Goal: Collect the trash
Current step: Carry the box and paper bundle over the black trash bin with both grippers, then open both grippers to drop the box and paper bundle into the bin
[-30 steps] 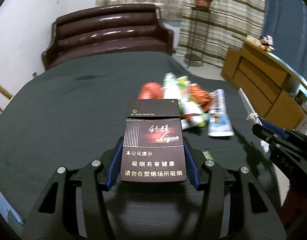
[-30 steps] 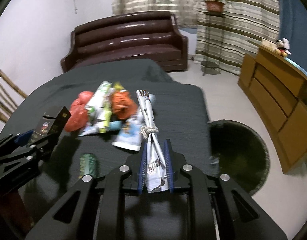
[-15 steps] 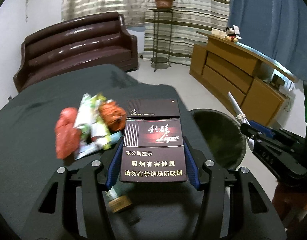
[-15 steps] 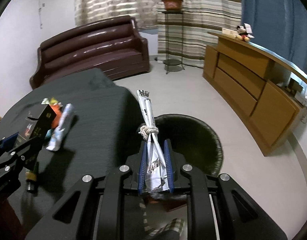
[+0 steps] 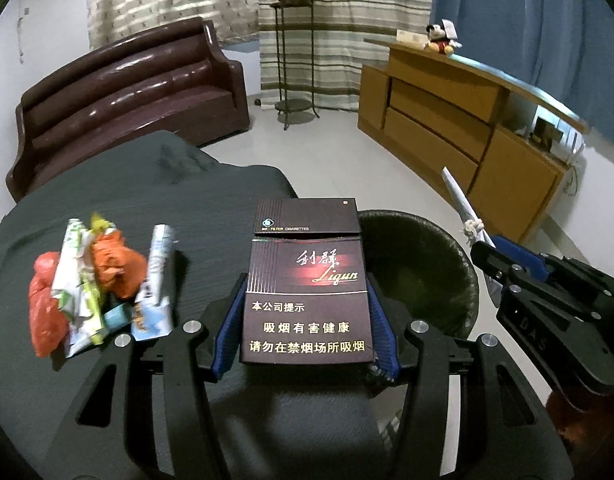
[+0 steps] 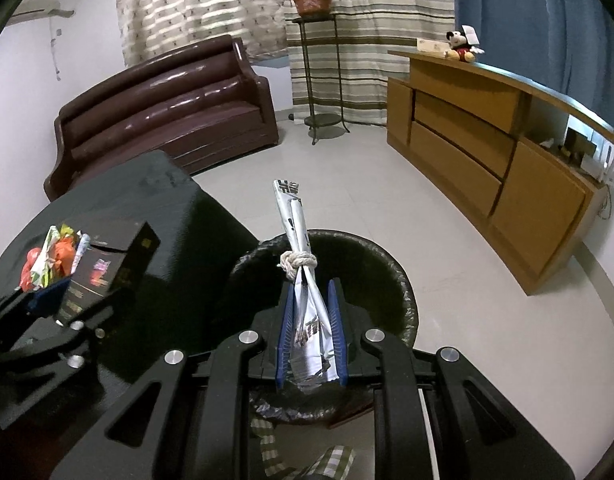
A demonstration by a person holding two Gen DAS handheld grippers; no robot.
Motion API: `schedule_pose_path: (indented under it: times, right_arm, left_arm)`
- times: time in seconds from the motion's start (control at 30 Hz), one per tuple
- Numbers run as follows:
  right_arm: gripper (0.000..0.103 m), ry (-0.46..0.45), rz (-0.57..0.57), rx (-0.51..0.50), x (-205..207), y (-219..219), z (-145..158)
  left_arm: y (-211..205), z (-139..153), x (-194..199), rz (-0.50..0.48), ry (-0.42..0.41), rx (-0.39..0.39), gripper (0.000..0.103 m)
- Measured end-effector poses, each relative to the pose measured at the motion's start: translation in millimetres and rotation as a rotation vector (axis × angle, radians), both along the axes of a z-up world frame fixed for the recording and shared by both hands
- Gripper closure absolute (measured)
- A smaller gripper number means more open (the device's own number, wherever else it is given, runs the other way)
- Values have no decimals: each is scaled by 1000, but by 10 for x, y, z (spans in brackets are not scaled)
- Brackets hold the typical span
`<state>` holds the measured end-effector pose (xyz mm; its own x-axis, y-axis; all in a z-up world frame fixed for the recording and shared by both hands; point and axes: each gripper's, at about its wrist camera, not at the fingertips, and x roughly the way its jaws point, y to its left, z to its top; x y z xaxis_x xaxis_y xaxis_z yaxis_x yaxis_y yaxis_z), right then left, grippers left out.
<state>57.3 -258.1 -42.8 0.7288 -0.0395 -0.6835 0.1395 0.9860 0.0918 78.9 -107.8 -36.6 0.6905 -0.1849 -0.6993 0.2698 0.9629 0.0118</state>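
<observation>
On the far left, the pile of wrappers (image 5: 103,280) lies on the dark table (image 5: 211,200), orange and red bags mixed with white and green packets, well apart from both your tools.

Your left gripper (image 5: 305,320) is clamped on the cigarette pack (image 5: 307,280). The pack sits flat between the two blue pads, its printed face up; the left pad presses its left edge and the right pad its right edge, and the flip lid sticks out beyond the fingertips toward the far side. In the right wrist view the same pack (image 6: 107,268) shows at the left, lid ajar, held over the table's right part, near the bin.

Right of the table's edge stands the black-lined trash bin (image 5: 431,280) on the floor, its mouth open upward.

Your right gripper (image 6: 309,328) is closed tight on the silver wrapper (image 6: 303,280), a long rolled foil tied with a knot of string just past the fingertips. Its near end is pinched between the pads and its far end points up and away, directly above the bin (image 6: 371,264).
</observation>
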Motion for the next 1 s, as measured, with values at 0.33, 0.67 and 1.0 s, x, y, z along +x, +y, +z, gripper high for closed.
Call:
schedule_pose_path:
  times: [0.33, 0.67, 1.0]
  right_arm:
    - [84, 20, -23, 22, 108, -97, -119]
    - [80, 24, -48, 41, 133, -179, -159]
    - [70, 14, -57, 42, 72, -169, -81]
  left_arm:
    - [-247, -142, 243, 0, 31, 44, 50]
    - [-302, -149, 332, 14, 45, 45, 39]
    - [-253, -85, 305, 28, 40, 39, 30]
